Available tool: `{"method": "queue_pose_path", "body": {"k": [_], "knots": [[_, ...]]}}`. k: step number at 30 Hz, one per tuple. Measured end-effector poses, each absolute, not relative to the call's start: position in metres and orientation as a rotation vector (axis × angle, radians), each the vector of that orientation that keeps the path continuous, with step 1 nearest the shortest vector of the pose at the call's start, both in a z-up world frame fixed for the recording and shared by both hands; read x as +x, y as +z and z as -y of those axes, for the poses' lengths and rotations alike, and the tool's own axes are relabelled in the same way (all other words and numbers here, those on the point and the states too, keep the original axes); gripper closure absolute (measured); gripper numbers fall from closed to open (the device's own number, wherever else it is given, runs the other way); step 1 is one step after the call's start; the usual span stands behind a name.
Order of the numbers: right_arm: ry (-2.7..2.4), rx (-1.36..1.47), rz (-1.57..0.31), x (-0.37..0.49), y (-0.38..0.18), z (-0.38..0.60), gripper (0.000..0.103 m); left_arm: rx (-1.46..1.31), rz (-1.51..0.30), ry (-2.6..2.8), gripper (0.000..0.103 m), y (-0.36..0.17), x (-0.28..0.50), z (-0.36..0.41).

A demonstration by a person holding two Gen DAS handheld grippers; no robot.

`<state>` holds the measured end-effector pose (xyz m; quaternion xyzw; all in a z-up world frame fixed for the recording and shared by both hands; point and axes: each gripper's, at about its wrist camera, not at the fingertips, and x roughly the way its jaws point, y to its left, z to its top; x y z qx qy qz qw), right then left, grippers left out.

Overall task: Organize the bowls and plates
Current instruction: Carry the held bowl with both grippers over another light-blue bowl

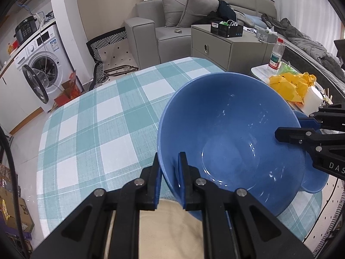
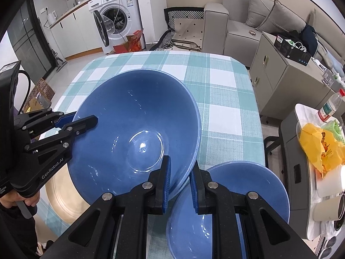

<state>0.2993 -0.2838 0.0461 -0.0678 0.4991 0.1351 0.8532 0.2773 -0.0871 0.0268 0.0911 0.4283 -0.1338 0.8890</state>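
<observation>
Big blue bowl (image 1: pixel 228 138) held tilted above checked tablecloth (image 1: pixel 97 116), both claws clamped on its rim: left gripper (image 1: pixel 169 172) on the near-left edge, right gripper (image 2: pixel 180 181) on the opposite edge. Directly under the right claw sits a second blue bowl (image 2: pixel 248 185), glossy and round; the left view shows only a sliver of it. A beige plate (image 2: pixel 62 196), matte, lies under the left claw and is partly hidden by the bowl. Beyond the right claw: yellow bag (image 2: pixel 323 146), water bottle (image 2: pixel 330 105).
</observation>
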Motion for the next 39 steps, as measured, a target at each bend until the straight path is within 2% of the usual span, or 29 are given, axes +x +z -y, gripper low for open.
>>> {"method": "queue_pose_path", "body": {"k": [39], "knots": [[0.214, -0.258, -1.086, 0.303, 0.021, 0.270, 0.086, 0.253, -0.907, -0.244, 0.090, 0.008, 0.278, 0.096]]}}
